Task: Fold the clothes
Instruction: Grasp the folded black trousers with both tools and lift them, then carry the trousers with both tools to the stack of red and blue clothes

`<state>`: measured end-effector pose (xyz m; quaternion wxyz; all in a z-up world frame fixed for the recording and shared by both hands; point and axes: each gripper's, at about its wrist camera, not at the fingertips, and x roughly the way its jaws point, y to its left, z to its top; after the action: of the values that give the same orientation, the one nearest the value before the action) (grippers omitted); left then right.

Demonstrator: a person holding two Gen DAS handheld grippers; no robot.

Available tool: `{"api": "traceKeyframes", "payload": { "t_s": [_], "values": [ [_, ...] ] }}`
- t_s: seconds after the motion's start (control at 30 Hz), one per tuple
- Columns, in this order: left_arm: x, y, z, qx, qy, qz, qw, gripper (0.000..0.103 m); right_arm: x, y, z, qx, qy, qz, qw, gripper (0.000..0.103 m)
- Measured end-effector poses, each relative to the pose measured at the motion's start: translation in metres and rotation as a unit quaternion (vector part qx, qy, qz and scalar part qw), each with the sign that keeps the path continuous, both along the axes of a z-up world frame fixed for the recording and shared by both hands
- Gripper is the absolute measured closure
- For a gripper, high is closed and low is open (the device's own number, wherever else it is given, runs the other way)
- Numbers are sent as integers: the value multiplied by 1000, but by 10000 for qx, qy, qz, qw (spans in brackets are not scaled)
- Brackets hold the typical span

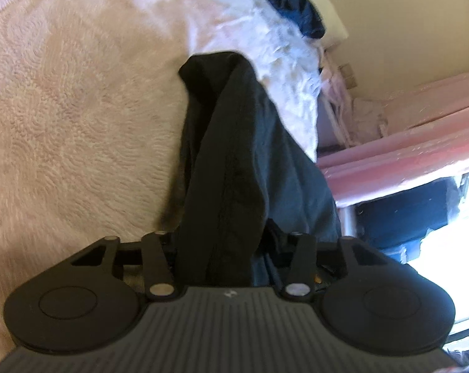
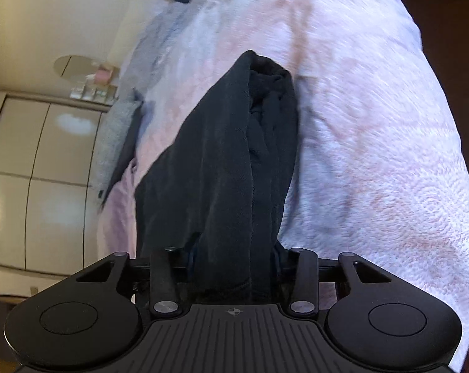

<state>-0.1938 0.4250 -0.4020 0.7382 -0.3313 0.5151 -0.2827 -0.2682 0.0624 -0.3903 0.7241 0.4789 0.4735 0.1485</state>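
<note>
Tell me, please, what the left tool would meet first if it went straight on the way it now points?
The left tool is already shut on the black garment, which fills the line ahead. Beyond that cloth, it would probably meet the pale fuzzy blanket, though depth is hard to judge here.

Both wrist views look down, close — sharing the bedspread.
</note>
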Motion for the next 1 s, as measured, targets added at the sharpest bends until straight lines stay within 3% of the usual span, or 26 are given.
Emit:
{"api": "traceKeyframes", "payload": {
  "t_s": [0.27, 0.33, 0.43, 0.53, 0.63, 0.7, 0.8, 0.93, 1.0],
  "values": [
    [-96, 11, 45, -203, 3, 1054, 9942, 64, -4, -1, 52, 159, -4, 1177, 9929, 62],
    [-130, 15, 60, -235, -43, 1563, 9874, 64, -3, 2, 65, 212, -6, 1519, 9882, 62],
    [-185, 30, 88, -243, -186, 2406, 9701, 64, 5, 33, 87, 401, -136, 2312, 9720, 62],
    [-250, 53, 123, -153, -454, 3309, 9424, 64, 11, 71, 111, 612, -294, 3113, 9479, 62],
    [-315, 78, 160, 58, -764, 4089, 9093, 64, 5, 132, 136, 911, -480, 3903, 9149, 62],
    [-366, 94, 185, 262, -963, 4602, 8822, 64, -9, 180, 153, 1175, -548, 4395, 8889, 62],
    [-449, 124, 221, 604, -1155, 5354, 8345, 64, -39, 266, 178, 1554, -622, 5135, 8416, 62],
    [-553, 172, 256, 1020, -1261, 6115, 7744, 64, -105, 385, 204, 1982, -626, 5896, 7805, 63],
    [-589, 198, 261, 1132, -1207, 6333, 7560, 64, -142, 439, 207, 2091, -497, 6125, 7607, 62]
  ]
}}
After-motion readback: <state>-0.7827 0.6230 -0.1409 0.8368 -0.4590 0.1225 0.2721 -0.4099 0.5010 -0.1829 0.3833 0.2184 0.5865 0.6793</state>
